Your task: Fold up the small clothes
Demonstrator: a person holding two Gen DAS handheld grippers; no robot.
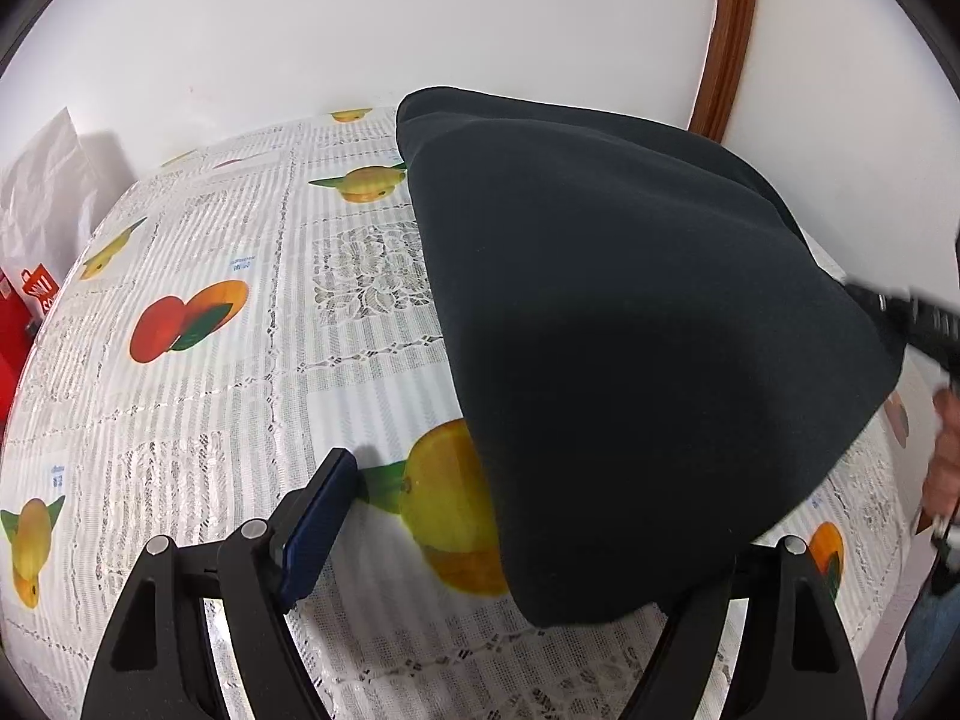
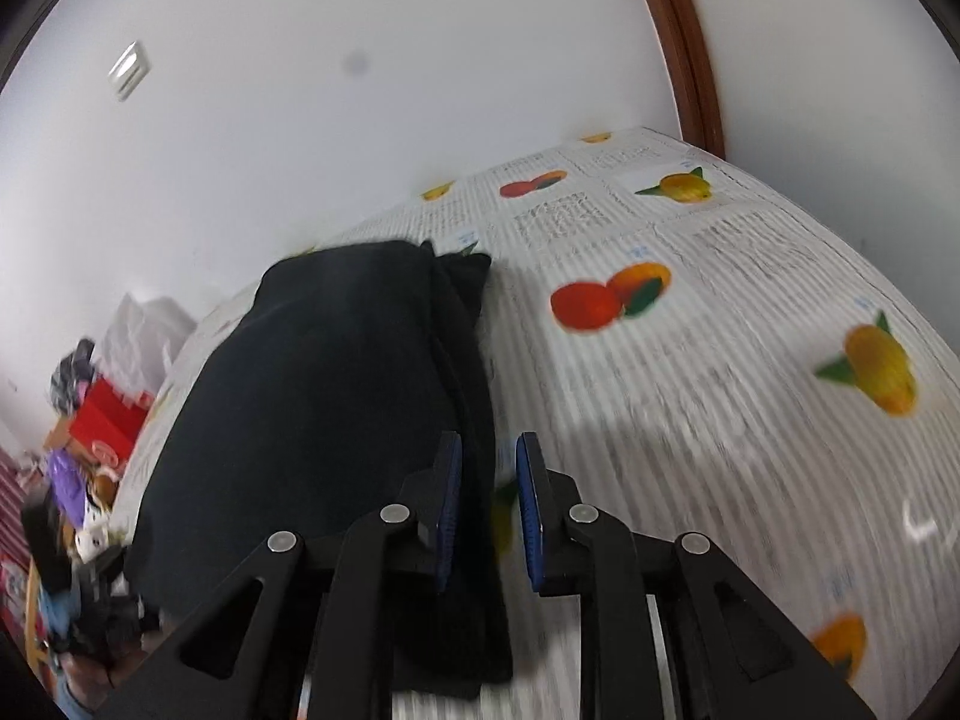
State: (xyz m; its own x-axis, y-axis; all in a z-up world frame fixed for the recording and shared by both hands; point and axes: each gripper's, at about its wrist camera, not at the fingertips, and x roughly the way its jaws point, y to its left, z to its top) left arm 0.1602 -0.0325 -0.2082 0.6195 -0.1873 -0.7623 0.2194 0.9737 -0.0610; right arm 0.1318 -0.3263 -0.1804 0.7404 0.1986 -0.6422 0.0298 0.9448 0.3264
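Note:
A black garment (image 1: 630, 324) lies partly folded on the table with the fruit-print cloth (image 1: 228, 312); it drapes over my left gripper's right finger, which is hidden. The left finger (image 1: 318, 528) with its blue pad stands far to the left, so the left gripper (image 1: 510, 540) is open. In the right wrist view the garment (image 2: 312, 408) lies left of centre. My right gripper (image 2: 489, 510) sits at its right edge, a strip of black fabric between the pads (image 2: 531, 516), with a small gap on the right side.
White wall behind the table, brown wooden frame (image 1: 729, 42) at the right. A white paper bag (image 1: 42, 204) and red box (image 1: 18, 312) stand off the table's left. The other gripper and hand (image 1: 942, 456) are at the right edge.

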